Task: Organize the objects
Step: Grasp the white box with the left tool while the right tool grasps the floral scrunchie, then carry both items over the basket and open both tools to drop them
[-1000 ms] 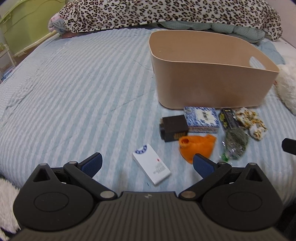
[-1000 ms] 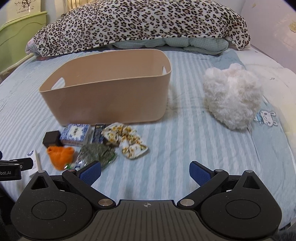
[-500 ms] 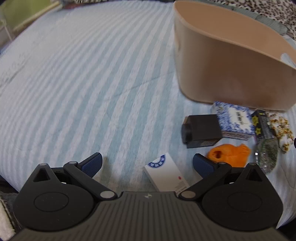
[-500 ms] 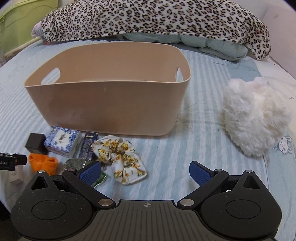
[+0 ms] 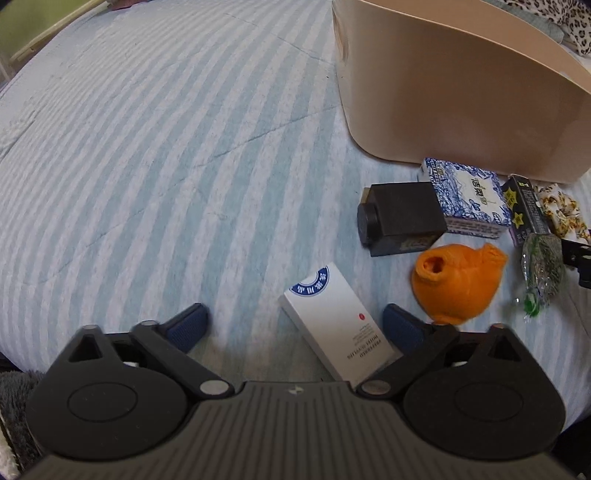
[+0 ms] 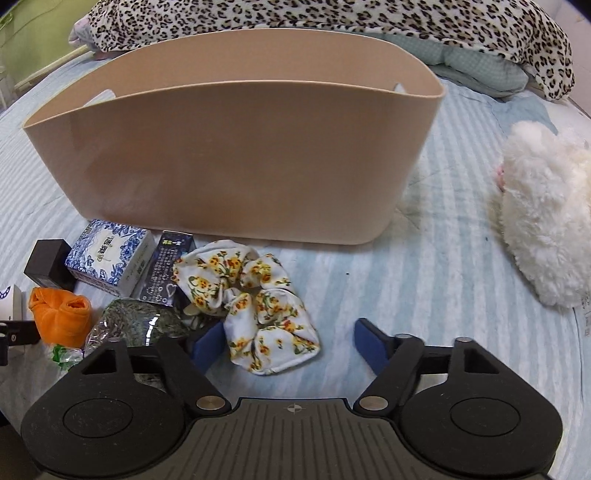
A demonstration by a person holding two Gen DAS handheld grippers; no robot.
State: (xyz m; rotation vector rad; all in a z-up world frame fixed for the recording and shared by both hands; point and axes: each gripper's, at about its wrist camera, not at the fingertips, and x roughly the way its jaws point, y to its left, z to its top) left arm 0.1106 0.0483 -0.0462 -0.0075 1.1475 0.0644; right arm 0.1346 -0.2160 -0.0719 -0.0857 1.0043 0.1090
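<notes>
A tan plastic bin stands on the striped bed; it also shows in the left wrist view. In front of it lie a white box, an orange cloth, a black box, a blue patterned box, a dark packet, a green bag and a floral scrunchie. My left gripper is open with the white box between its fingers. My right gripper is open just over the scrunchie's near edge.
A white fluffy plush lies to the right of the bin. A leopard-print blanket and pillows are piled behind it. The striped bedspread stretches left of the objects.
Both grippers have moved forward and down. The left one now has the white box between its fingers; the right one has closed in on the scrunchie. Both stay open.
</notes>
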